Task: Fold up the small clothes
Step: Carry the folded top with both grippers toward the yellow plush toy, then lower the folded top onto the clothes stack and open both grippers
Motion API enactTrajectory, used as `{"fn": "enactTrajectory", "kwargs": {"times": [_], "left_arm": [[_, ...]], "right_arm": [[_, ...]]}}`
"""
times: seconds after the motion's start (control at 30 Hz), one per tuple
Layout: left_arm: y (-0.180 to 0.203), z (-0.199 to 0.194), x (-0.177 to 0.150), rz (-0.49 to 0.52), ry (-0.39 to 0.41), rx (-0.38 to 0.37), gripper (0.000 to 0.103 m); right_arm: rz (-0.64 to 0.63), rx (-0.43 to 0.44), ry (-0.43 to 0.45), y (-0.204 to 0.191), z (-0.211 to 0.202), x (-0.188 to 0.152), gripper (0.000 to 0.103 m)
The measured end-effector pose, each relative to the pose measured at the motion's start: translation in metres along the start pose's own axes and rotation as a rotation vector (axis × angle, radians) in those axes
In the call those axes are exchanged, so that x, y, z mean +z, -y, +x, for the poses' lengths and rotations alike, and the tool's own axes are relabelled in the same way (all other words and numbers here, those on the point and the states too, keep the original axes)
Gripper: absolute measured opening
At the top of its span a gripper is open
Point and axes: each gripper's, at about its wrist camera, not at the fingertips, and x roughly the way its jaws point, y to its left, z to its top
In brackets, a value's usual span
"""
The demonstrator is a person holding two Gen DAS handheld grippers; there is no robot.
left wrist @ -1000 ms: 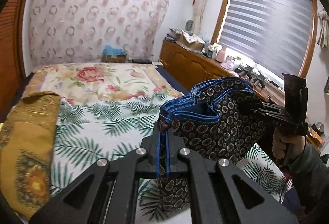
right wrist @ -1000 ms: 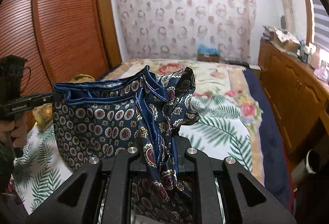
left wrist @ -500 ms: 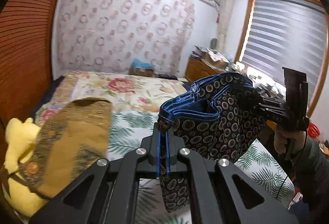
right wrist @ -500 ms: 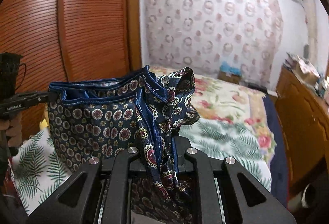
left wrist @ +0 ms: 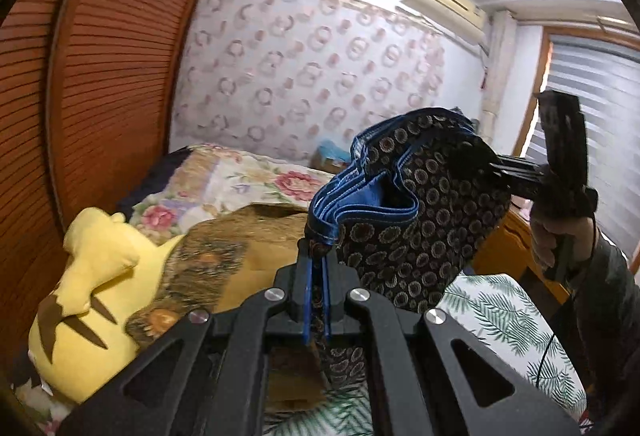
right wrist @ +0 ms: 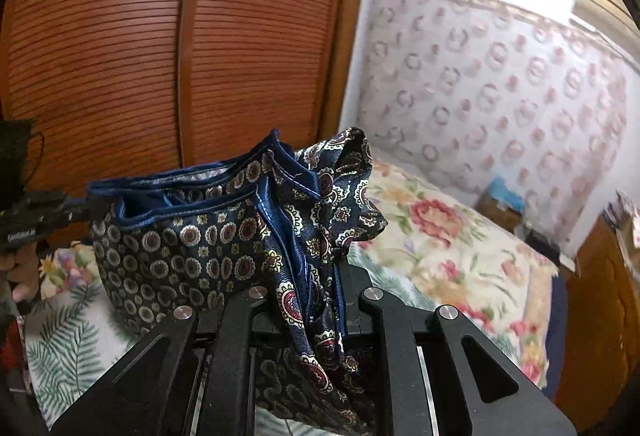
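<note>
Patterned navy cloth [left wrist: 416,232], held taut above the bed [left wrist: 500,312]: left hand-held gripper [left wrist: 316,268] clamps its blue hem at 6 o'clock; right hand-held gripper [left wrist: 494,166] clamps the far end at 3 o'clock. Yellow plush toy [left wrist: 86,276] at 8 o'clock.

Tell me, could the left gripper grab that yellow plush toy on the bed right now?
Probably not as things stand. The left gripper is shut on the patterned cloth, which the right gripper also holds, so its jaws are taken. The plush toy itself lies uncovered beside the brown pillow.
</note>
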Motion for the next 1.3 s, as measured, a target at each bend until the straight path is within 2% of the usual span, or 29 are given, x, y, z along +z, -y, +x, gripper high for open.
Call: {"fn": "enactTrajectory", "kwargs": {"times": [0.33, 0.47, 0.63, 0.77, 0.87, 0.93, 1.0, 1.1, 1.3], "left_arm": [[-0.057, -0.012, -0.037, -0.152, 0.001, 0.056, 0.001], [-0.072, -0.015, -0.04, -0.2, 0.017, 0.086, 0.001], [-0.092, -0.004, -0.045, -0.229, -0.021, 0.148, 0.001], [-0.101, 0.006, -0.05, -0.23, -0.058, 0.182, 0.001], [-0.104, 0.009, -0.052, -0.223, -0.068, 0.202, 0.001], [-0.105, 0.009, -0.052, -0.221, -0.072, 0.202, 0.001], [-0.102, 0.008, -0.051, -0.206, -0.07, 0.206, 0.001], [-0.099, 0.009, -0.05, -0.177, -0.077, 0.224, 0.001], [-0.096, 0.012, -0.05, -0.134, -0.103, 0.26, 0.001]], "right_arm": [[-0.116, 0.074, -0.083, -0.043, 0.11, 0.049, 0.012], [-0.147, 0.111, -0.09, -0.065, 0.142, 0.064, 0.012], [-0.143, 0.121, -0.12, -0.081, 0.182, 0.074, 0.015], [-0.067, 0.073, -0.151, -0.071, 0.199, 0.077, 0.036], [-0.013, 0.049, -0.104, -0.059, 0.189, 0.08, 0.054], [-0.001, 0.024, -0.054, -0.051, 0.178, 0.078, 0.056], [0.001, 0.027, -0.045, -0.046, 0.172, 0.071, 0.056], [0.023, 0.093, -0.1, -0.048, 0.176, 0.049, 0.056], [0.054, 0.232, -0.169, -0.085, 0.185, -0.004, 0.056]]}}
